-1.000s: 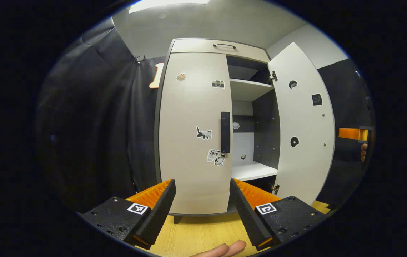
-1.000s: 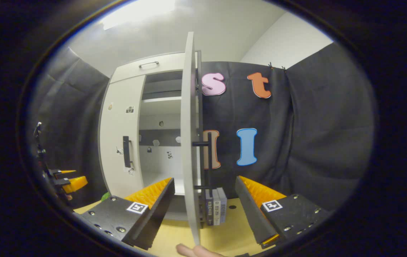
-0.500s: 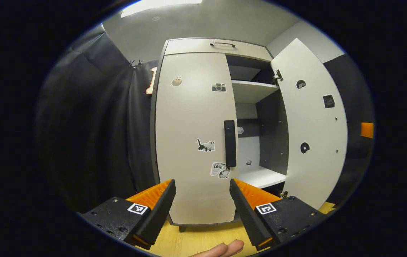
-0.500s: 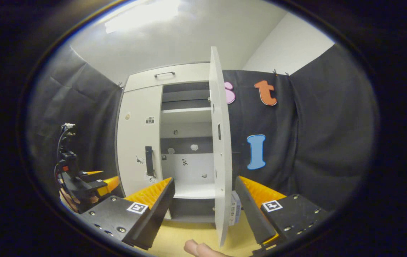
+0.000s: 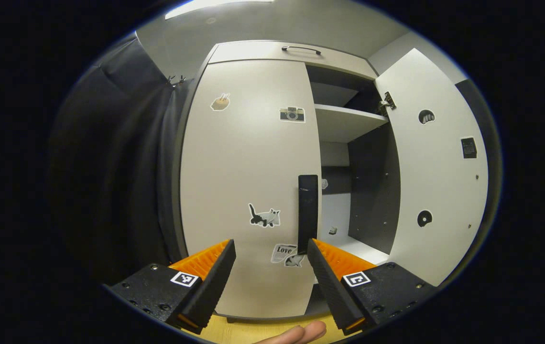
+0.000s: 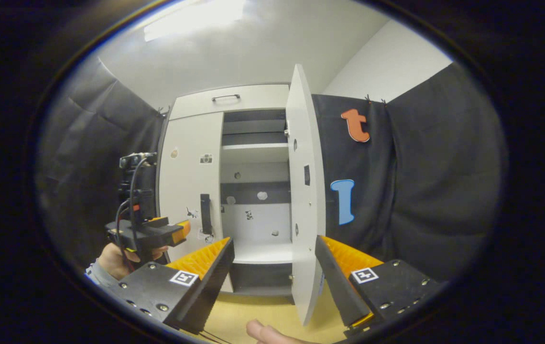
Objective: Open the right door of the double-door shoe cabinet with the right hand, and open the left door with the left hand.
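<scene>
Shoe cabinet: straight ahead of both grippers; pale body with a dark interior, standing on a yellow wooden floor.
Left door: closed, flat against the cabinet front, directly ahead of the left gripper in the left gripper view; stickers on its face.
Left door handle: black vertical bar at the door's inner edge, just above and ahead of the left gripper's right-side finger; whether the finger touches its lower end cannot be told.
Right door: swung wide open, off to the right of the left gripper; in the right gripper view its edge rises between the right gripper's fingers and ahead of them, apart from both.
Interior: white shelves in the open right half, ahead of the right gripper.
Left gripper: fingers spread wide, nothing between them; in the right gripper view it sits to the left, near the left door, held by a hand.
Right gripper: fingers spread wide, gripping nothing.
Top drawer handle: high above the left gripper, on the panel over the doors.
</scene>
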`<state>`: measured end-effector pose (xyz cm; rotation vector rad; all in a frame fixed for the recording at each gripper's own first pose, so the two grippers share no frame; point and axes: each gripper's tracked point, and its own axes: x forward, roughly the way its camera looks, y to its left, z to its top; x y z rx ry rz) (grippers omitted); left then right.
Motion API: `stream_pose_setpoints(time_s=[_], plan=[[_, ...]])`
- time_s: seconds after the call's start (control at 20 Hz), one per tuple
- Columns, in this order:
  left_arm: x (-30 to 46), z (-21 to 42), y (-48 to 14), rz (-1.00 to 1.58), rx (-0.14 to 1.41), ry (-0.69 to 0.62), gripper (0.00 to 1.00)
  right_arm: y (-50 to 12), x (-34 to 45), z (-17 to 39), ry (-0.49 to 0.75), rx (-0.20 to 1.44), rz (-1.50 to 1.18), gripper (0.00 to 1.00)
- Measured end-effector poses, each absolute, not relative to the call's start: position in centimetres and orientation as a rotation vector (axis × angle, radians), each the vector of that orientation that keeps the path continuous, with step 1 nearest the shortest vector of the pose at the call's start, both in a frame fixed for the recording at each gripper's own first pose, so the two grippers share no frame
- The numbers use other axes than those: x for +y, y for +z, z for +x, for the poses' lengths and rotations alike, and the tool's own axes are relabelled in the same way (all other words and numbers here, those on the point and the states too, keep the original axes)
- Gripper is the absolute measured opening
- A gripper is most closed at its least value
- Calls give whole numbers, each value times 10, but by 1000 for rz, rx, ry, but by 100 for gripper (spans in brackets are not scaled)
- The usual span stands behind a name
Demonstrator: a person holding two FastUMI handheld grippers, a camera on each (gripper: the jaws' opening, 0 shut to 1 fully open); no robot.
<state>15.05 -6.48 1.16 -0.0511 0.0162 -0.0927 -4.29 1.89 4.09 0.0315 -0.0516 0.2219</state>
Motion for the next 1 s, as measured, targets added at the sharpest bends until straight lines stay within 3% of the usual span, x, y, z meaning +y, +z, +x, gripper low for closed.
stream_pose_setpoints(time_s=[0.65,0.8,1.0], plan=[[-102,211,25,-47,-10,-139,93,19,8,-33,240,-19,42,100],[-94,226,19,0,13,-78,94,12,-1,-25,220,0,44,100],[-98,231,18,17,23,-57,87,9,-6,-18,233,22,74,98]])
